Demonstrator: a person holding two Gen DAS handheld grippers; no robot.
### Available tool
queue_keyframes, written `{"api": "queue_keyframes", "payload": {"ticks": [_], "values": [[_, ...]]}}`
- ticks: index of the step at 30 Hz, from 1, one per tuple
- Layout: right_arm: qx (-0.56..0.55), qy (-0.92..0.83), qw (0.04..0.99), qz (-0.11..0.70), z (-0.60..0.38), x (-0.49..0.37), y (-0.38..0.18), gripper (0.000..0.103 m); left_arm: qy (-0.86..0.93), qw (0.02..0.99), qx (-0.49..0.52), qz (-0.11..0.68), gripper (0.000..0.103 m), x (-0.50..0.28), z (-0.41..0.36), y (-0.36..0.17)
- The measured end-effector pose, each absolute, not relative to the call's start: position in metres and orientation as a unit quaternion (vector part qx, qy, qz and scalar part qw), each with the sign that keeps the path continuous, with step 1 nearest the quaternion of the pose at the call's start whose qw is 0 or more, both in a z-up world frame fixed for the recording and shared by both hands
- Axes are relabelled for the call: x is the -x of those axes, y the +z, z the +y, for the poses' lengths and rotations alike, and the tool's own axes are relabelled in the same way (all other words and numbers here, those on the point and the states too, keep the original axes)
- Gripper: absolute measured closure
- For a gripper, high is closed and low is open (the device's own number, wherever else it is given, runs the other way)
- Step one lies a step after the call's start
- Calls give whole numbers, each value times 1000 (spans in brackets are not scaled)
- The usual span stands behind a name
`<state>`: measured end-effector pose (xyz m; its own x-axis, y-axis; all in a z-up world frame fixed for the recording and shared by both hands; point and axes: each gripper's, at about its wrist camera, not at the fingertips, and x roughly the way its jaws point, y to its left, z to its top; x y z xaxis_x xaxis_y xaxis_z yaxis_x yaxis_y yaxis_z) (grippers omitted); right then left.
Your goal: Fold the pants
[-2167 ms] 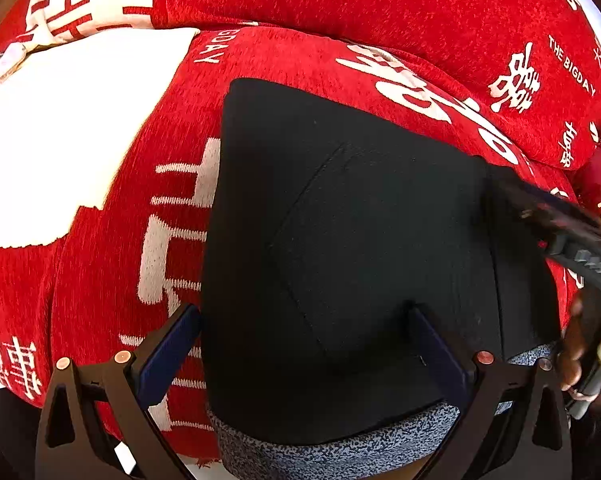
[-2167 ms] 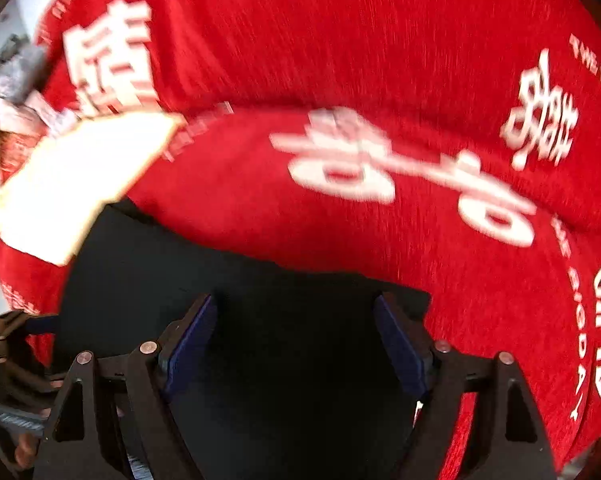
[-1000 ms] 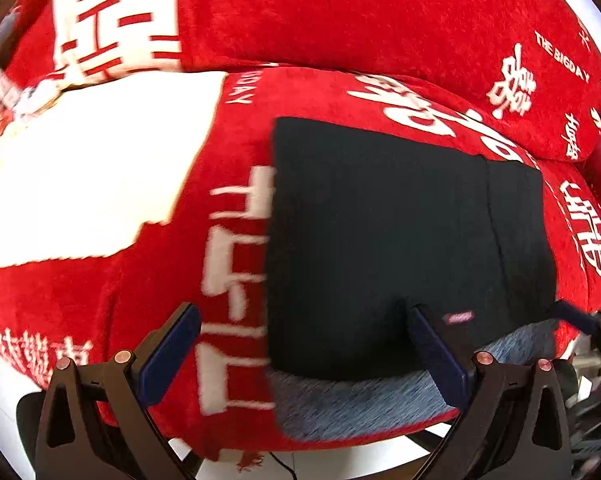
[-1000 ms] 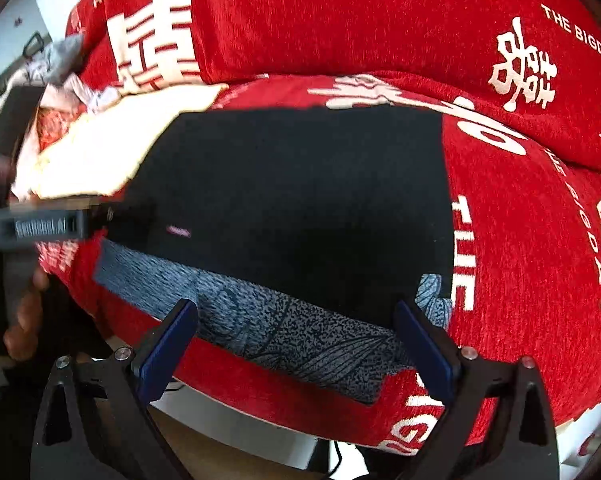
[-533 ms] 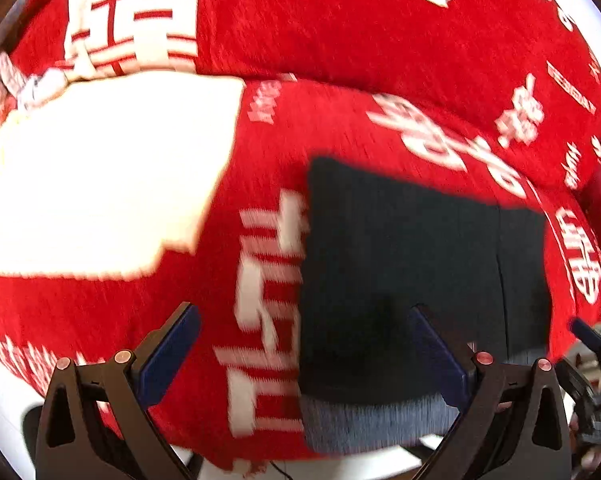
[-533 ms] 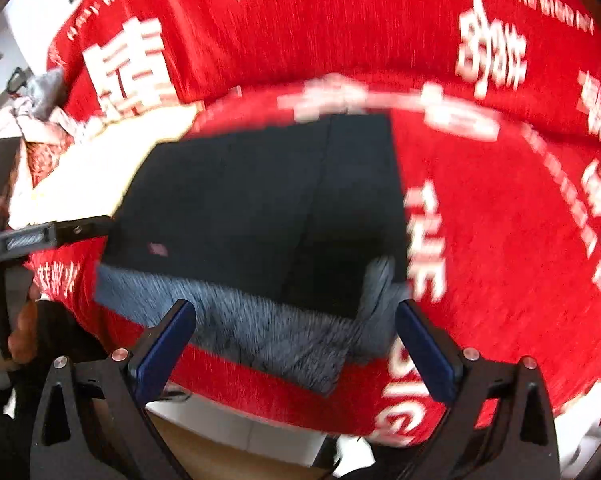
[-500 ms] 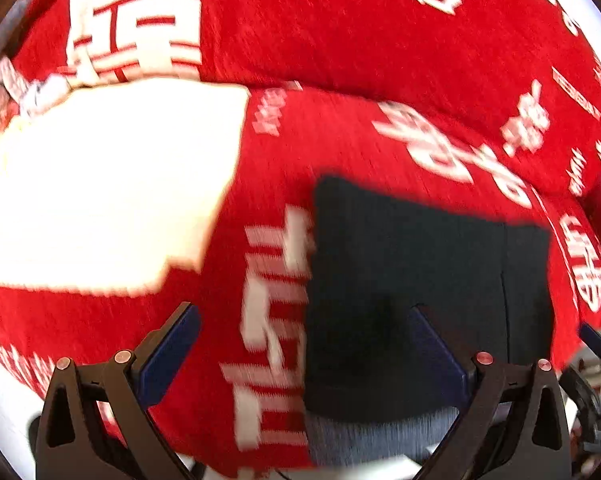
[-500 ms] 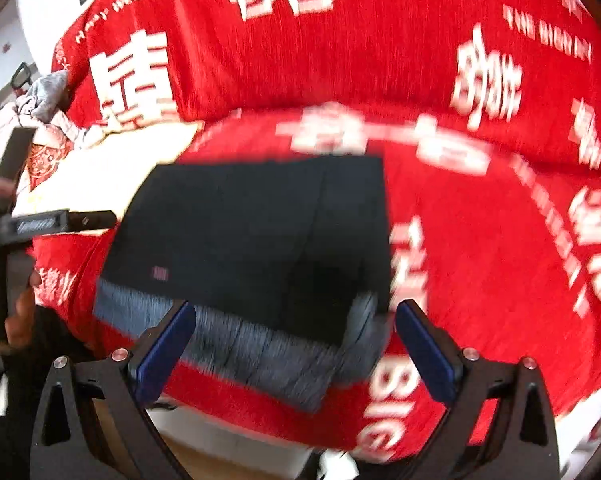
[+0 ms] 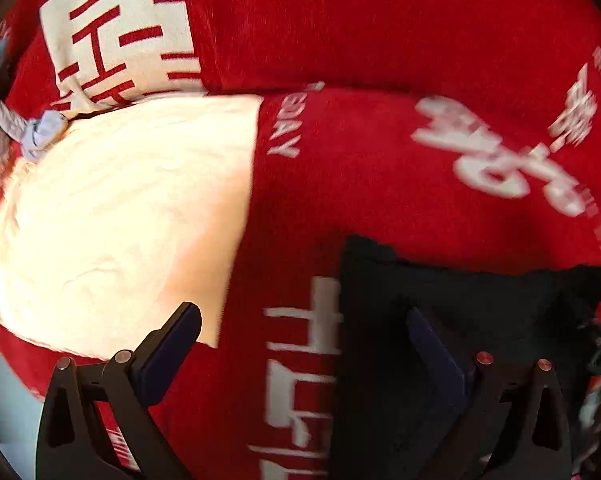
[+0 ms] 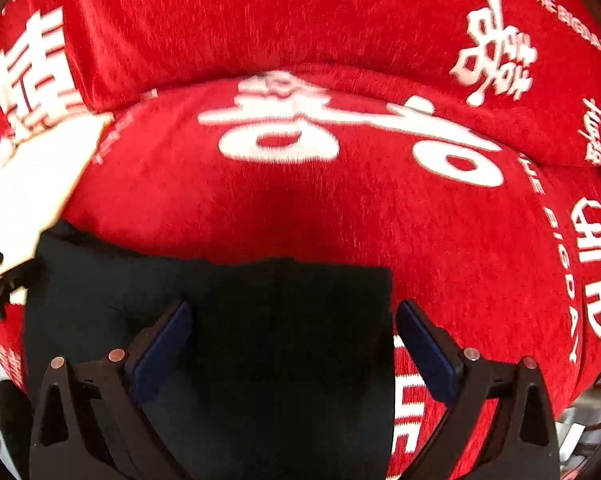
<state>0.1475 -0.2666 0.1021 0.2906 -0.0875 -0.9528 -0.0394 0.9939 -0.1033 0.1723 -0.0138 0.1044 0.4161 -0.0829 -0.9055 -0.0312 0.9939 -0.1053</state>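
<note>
The black pants (image 9: 452, 312) lie folded into a flat rectangle on the red sofa seat, low and right in the left wrist view. My left gripper (image 9: 304, 332) is open over the pants' left edge, its right finger above the black cloth and its left finger over the red cover. In the right wrist view the pants (image 10: 284, 320) fill the lower middle. My right gripper (image 10: 294, 326) is open just above them, its right finger near the pants' right edge. Nothing is held by either gripper. The other gripper's dark tip shows at each view's side edge.
A red sofa cover (image 10: 340, 208) with white characters spans the seat and backrest (image 9: 340, 32). A cream cushion (image 9: 120, 216) lies on the seat left of the pants. Crumpled pale cloth (image 9: 32, 136) sits at the far left by the cushion.
Both grippers have come down close over the folded pants, which now fill the lower part of each view. The grey patterned waistband seen earlier is out of sight.
</note>
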Motion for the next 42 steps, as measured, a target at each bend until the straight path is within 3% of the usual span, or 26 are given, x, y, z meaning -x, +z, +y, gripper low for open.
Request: {"api": "queue_keyframes", "payload": {"ticks": [2, 6, 10, 18, 24, 31, 35, 42], "values": [[75, 8, 824, 562, -248, -135, 119, 1, -32, 839, 72, 538, 0, -167, -19, 106], [144, -10, 816, 560, -227, -140, 109, 0, -4, 834, -17, 552, 0, -175, -44, 85], [74, -29, 799, 597, -268, -147, 101, 1, -8, 826, 68, 559, 0, -160, -12, 91], [74, 51, 839, 537, -226, -45, 158, 1, -56, 848, 80, 520, 0, -70, -22, 111], [193, 26, 813, 548, -193, -16, 111, 1, -57, 838, 22, 543, 0, -64, -42, 77], [39, 5, 806, 590, -293, -21, 119, 0, -52, 840, 53, 537, 0, -52, -6, 84], [60, -42, 824, 562, -319, -14, 145, 0, -78, 843, 104, 522, 0, -46, 17, 98], [-56, 17, 823, 566, -344, -31, 143, 0, -144, 816, 118, 548, 0, -78, -6, 87]]}}
